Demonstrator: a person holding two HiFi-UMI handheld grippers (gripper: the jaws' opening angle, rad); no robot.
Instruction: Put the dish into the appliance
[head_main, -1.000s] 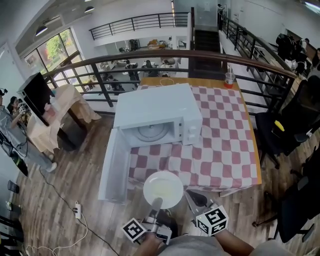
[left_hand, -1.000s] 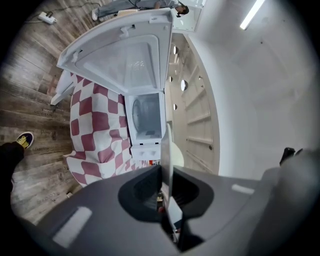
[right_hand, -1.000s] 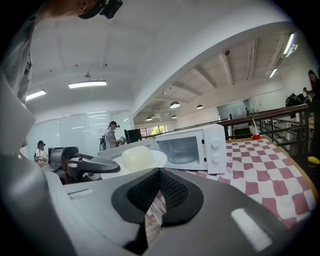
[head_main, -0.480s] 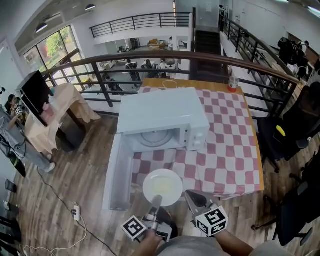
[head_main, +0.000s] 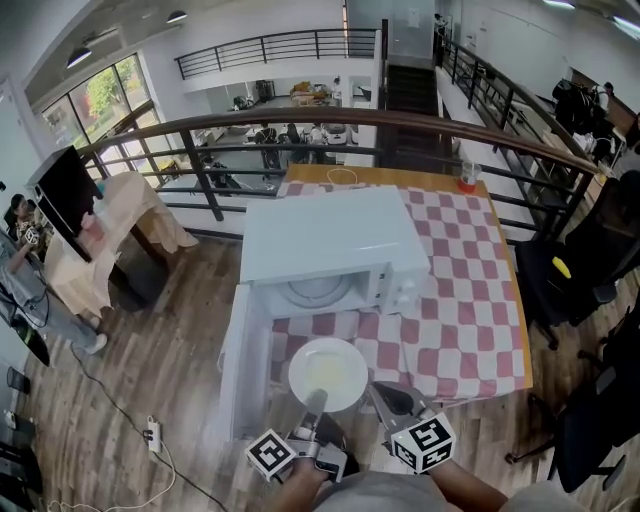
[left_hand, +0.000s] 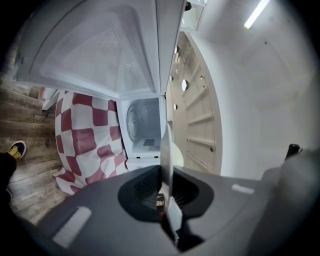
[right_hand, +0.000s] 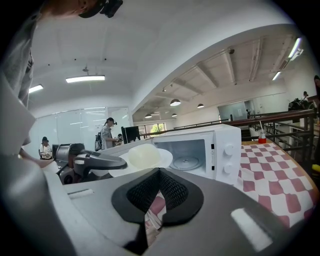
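A white dish (head_main: 328, 374) is held flat by its near rim in my left gripper (head_main: 314, 402), over the table's front edge in front of the appliance. In the left gripper view the dish (left_hand: 166, 146) shows edge-on, clamped between the jaws. The white microwave (head_main: 330, 240) stands on the checked cloth with its door (head_main: 244, 350) swung open to the left. Its cavity and glass turntable (head_main: 318, 290) are bare. My right gripper (head_main: 380, 393) hangs just right of the dish, shut with nothing in it. From the right gripper view the dish (right_hand: 142, 156) and the open cavity (right_hand: 186, 155) show.
The table (head_main: 470, 290) has a red-and-white checked cloth, with a cup (head_main: 466, 177) at its far right corner. A dark railing (head_main: 200, 125) runs behind it. Black chairs (head_main: 575, 260) stand to the right, and people stand at the far left (head_main: 20, 240).
Both grippers and the dish have moved forward toward the microwave. The appliance and its open door now sit nearer in the head view.
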